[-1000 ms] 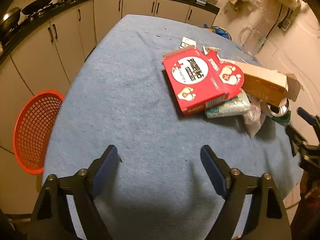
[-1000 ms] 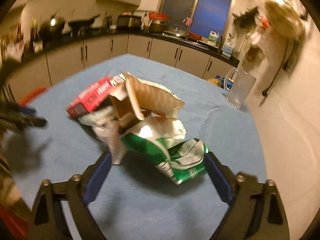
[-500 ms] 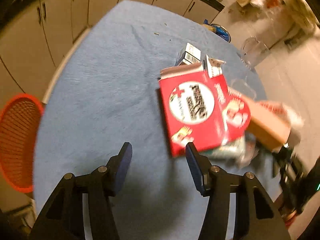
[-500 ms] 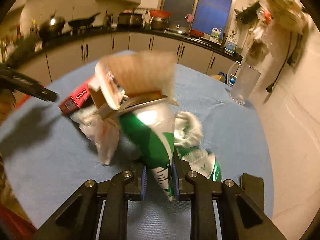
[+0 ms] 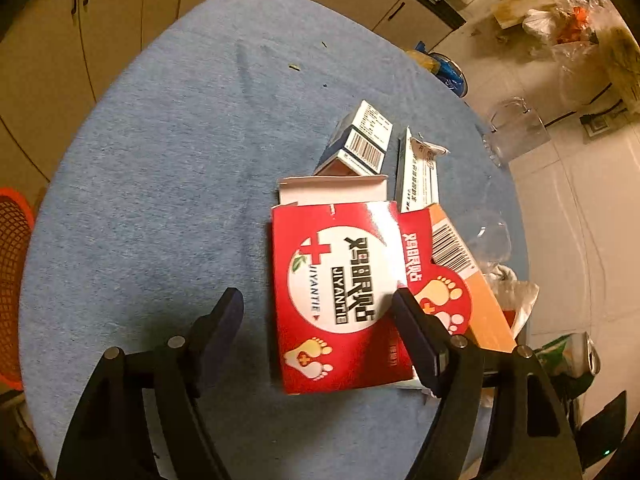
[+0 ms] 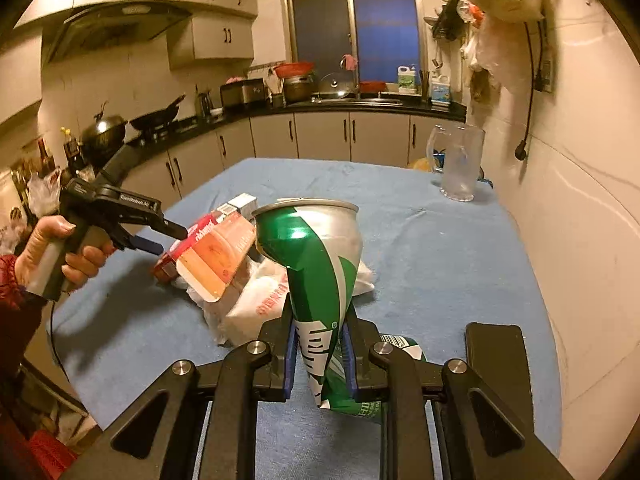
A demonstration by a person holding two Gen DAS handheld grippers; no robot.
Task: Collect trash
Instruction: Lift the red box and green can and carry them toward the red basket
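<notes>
Fingers of the right gripper (image 6: 319, 354) pinch a crushed green-and-white drink can (image 6: 316, 276) w/ both blue pads pressed on its dented lower part; can stands roughly upright above the blue tablecloth (image 6: 440, 240), open top up. Just behind it lies a white plastic bag (image 6: 256, 304) w/ red print, and beside that an orange-and-red carton flap (image 6: 218, 258). At left, a hand (image 6: 48, 256) grips the handle of the left gripper, whose tips sit just by the red box.

Left gripper (image 5: 318, 312) is spread wide, holding nothing; it hovers over the near end of the red foot-patch box (image 5: 340, 296), right finger overlapping the box's right edge in view, left finger over bare cloth. Orange carton (image 5: 476, 292) lies just right of the box. Beyond: small white-and-blue box (image 5: 360, 140) and long white box (image 5: 416, 176) side by side. Far right edge: clear glass pitcher (image 5: 516, 128). Far left, off the table: orange mesh basket (image 5: 12, 280).
</notes>
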